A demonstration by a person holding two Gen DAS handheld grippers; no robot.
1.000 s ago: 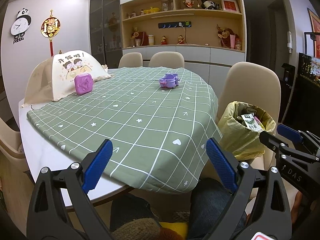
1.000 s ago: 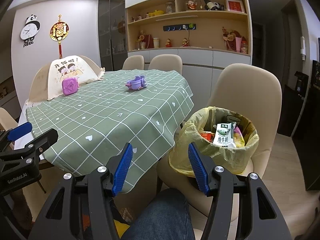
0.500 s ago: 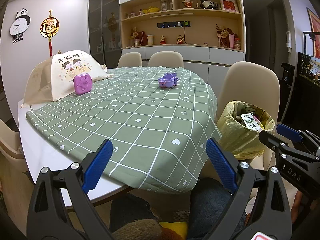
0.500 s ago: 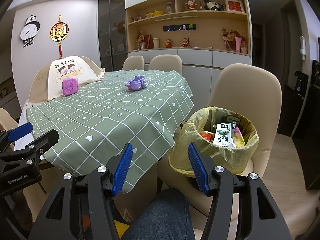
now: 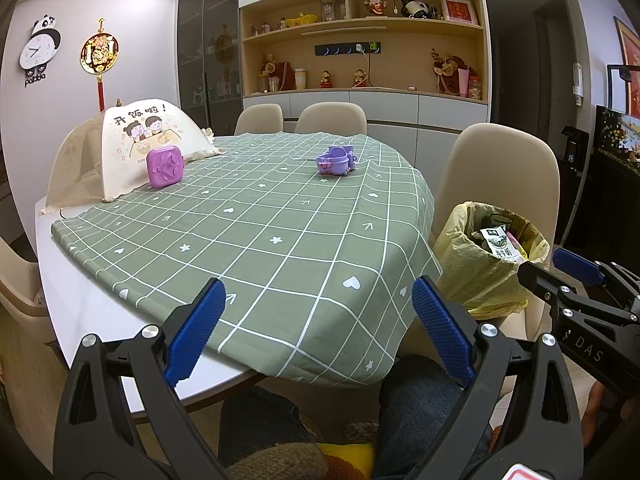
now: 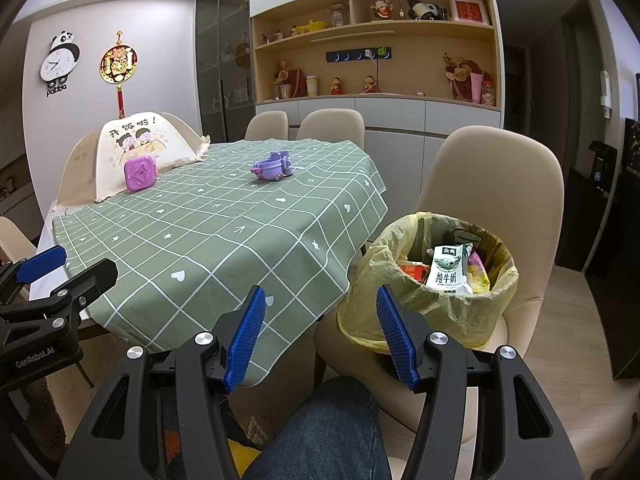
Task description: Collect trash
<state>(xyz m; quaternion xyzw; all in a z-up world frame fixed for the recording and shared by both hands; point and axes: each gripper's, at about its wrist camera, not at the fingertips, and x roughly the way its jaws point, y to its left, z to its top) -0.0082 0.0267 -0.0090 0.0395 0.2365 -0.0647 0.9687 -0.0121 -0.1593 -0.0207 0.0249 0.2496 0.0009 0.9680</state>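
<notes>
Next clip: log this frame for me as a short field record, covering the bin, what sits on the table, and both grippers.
bin: yellow-lined trash bin on a beige chair seat, beside the table
bin contents: white and green milk carton on top, other wrappers under it
table: green checked tablecloth
on table: square purple plastic case; purple plastic toy; cream mesh food cover
left gripper: jaws open, holding nothing
right gripper: jaws open, holding nothing

Two purple toys (image 6: 139,173) (image 6: 271,167) (both on the table), three chairs (image 6: 496,184) (image 6: 331,125) (image 6: 267,125), one bin (image 6: 416,312), one milk carton (image 6: 447,270).
</notes>
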